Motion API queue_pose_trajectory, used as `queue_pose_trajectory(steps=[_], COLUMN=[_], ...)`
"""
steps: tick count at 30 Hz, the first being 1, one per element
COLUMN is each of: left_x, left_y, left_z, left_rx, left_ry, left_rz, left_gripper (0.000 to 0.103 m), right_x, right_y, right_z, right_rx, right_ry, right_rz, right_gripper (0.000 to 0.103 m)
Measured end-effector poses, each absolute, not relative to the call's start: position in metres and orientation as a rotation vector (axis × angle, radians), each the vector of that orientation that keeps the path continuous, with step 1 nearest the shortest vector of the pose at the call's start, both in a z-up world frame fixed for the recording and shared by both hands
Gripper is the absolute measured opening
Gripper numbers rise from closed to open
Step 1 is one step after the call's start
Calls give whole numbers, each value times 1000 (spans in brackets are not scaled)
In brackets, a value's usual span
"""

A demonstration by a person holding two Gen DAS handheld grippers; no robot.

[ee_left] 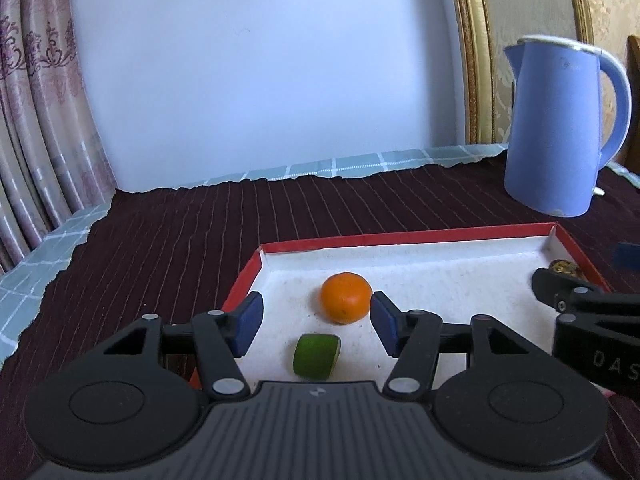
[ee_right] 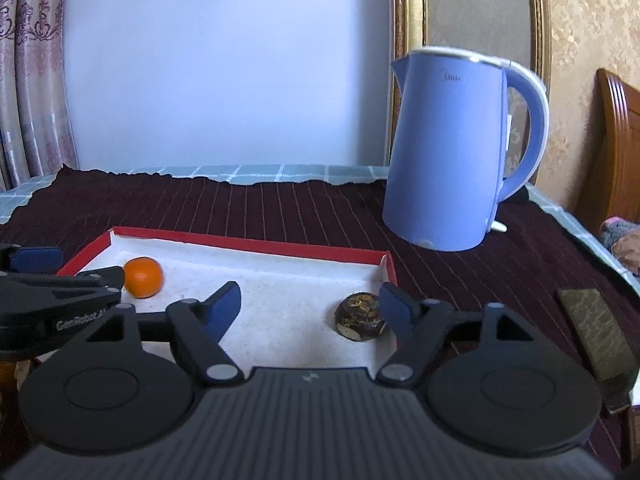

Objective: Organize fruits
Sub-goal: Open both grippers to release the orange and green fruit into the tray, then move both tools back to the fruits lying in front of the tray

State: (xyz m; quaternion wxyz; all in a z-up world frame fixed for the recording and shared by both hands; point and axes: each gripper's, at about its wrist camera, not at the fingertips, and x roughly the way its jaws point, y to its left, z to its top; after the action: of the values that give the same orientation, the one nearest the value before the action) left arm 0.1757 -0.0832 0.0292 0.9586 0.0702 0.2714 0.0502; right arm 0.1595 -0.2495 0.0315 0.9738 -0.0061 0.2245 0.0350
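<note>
A shallow red-rimmed tray (ee_left: 400, 240) with a white floor lies on the dark cloth. In it sit an orange (ee_left: 346, 298), a green fruit (ee_left: 316, 356) lying on its side, and a dark brown fruit (ee_right: 360, 316) near the right wall. My left gripper (ee_left: 317, 316) is open over the tray's near left part. The green fruit lies loose between its fingers, and the orange sits just past the tips, untouched. My right gripper (ee_right: 311, 296) is open wide over the tray (ee_right: 240, 242). The brown fruit rests beside its right finger, not gripped. The orange (ee_right: 143, 277) also shows at the left.
A tall blue kettle (ee_right: 452, 152) stands behind the tray's right end. The maroon striped cloth (ee_left: 180, 240) covers a blue checked one. Curtains (ee_left: 36, 120) hang at the left. A dark flat object (ee_right: 596, 328) lies at the right edge, and wooden furniture (ee_right: 620, 148) stands beyond it.
</note>
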Motion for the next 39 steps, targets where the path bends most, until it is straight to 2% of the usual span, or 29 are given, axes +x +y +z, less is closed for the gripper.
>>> queue_pose_trajectory(steps=[14,16,17,20,29,39], left_x=[139,133,131,121,93,80], left_y=[-68,-62,-59,-50,-16,27], left_z=[33,33,33,33,35,24], left_rx=[107,91,84,65,16,-48], left_ry=[521,518,516,510,502,537], left_rz=[99,98,100,105,111,131], left_gripper=[59,65,72,74,74,74], right_x=[137,132,129,118,87,78], right_y=[-242,-243,-245,-249,-261,-256], right_z=[33,32,31,31,29,7], right_rx=[-39,-32,-26,-7,68,90], right_ry=[433,431,427,413,404,473], right_rz=[80,74,68,51,61,73], right_gripper=[88,91,95,103,103,103])
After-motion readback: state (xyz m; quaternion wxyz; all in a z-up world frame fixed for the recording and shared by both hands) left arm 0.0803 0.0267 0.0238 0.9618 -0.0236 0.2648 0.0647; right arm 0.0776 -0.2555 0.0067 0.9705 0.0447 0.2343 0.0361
